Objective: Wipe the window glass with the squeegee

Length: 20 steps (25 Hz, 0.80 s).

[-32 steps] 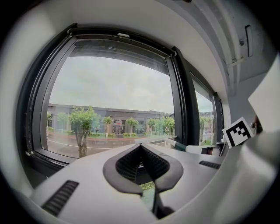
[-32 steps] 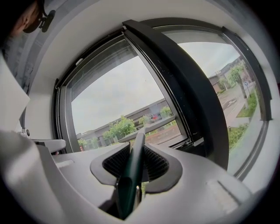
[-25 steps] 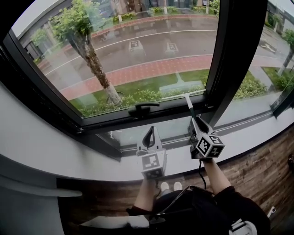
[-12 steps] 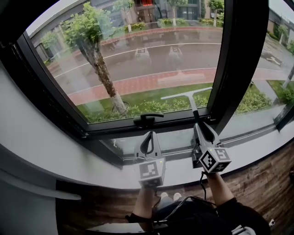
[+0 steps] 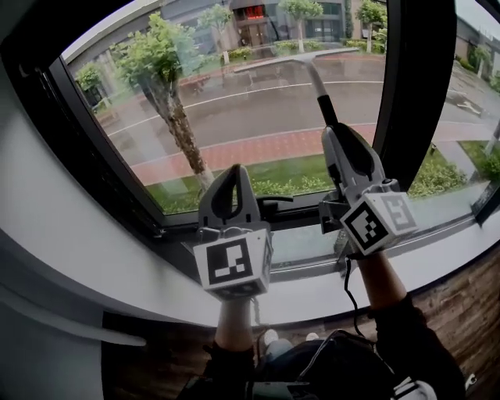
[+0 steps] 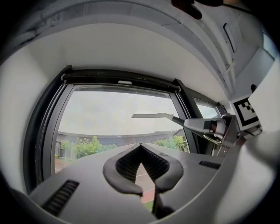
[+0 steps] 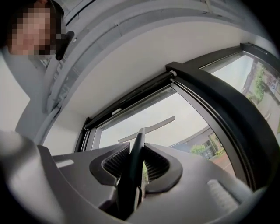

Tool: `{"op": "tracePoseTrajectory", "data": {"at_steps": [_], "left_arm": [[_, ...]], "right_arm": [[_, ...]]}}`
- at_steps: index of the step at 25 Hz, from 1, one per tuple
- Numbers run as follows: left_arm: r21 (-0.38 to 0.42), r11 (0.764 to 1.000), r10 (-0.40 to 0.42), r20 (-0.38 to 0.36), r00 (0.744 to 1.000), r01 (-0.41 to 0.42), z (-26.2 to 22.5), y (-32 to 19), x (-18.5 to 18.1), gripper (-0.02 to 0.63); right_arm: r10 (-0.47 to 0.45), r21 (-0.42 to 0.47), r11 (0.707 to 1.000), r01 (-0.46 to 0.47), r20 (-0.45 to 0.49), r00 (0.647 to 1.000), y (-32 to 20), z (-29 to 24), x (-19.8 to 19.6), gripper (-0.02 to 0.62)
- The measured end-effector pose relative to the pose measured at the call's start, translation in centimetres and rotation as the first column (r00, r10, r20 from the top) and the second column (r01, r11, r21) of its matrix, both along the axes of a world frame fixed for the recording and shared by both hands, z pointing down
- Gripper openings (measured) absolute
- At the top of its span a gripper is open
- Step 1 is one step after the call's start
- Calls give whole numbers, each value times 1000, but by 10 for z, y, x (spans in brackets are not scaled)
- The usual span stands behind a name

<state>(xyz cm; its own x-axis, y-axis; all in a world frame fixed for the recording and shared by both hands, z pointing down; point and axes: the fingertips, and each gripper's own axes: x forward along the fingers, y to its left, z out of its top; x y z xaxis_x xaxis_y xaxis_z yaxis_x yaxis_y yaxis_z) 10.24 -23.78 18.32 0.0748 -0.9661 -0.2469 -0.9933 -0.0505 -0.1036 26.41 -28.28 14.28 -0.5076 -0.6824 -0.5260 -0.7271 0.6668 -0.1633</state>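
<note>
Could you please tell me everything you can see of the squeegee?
The squeegee is T-shaped: a long, thin, pale blade across a slim neck that darkens into a black handle. Its material is unclear. The right tool is shut on the handle and holds it raised, blade roughly level, high before the glass. Whether the blade touches the pane is unclear.

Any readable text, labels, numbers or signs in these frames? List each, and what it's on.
No legible text anywhere.
Red sign on the building across the road: too small and blurred to read.
Left marker cube and right marker cube: black-and-white square patterns only, no words.
</note>
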Motion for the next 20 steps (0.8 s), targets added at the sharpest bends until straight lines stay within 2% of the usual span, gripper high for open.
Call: {"op": "tracePoseTrajectory", "data": {"at_steps": [2,7,12,16,20], "left_arm": [[65,998,13,2,1000,-13,-26,-4,-12,2],[68,996,61,69,996,-66,-73,-19,-36,2],[167,982,77,93,993,-92,-123,-37,-61,2],[168,980,91,85,992,-104,-133,-49,-77,2],[186,973,127,73,989,-139,-133,-57,-83,2]], "right_arm": [[-9,52,999,8,20,1000,-4,-32,-17,97],[31,125,992,-37,48,998,-17,-89,-51,98],[80,168,982,-90,65,995,-28,-133,-75,98],[150,166,973,-161,79,986,-35,-148,-84,98],[134,164,975,-149,99,986,-37,-146,-86,98]]}}
